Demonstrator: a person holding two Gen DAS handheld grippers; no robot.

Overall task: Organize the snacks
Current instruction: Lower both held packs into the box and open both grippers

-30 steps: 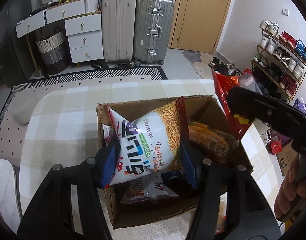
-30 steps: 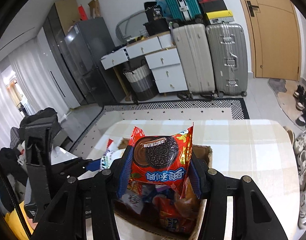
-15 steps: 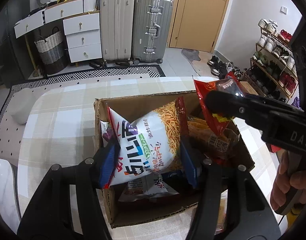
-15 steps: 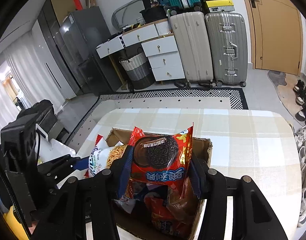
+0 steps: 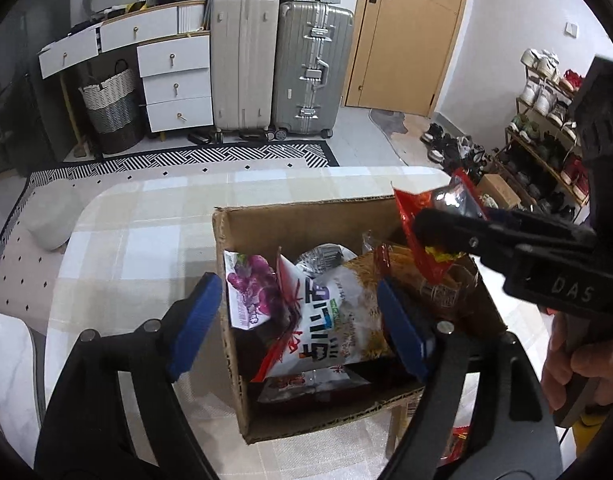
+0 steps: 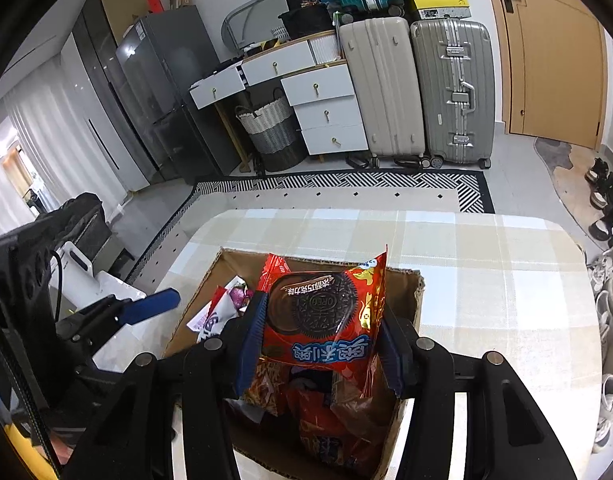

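Your left gripper (image 5: 298,320) has just opened, letting the white chip bag (image 5: 338,320) drop into the box (image 5: 306,220); it lies loose between the blue fingers (image 5: 194,320). Your right gripper (image 6: 320,344) clamps the red Oreo pack (image 6: 322,316) upright above the box.
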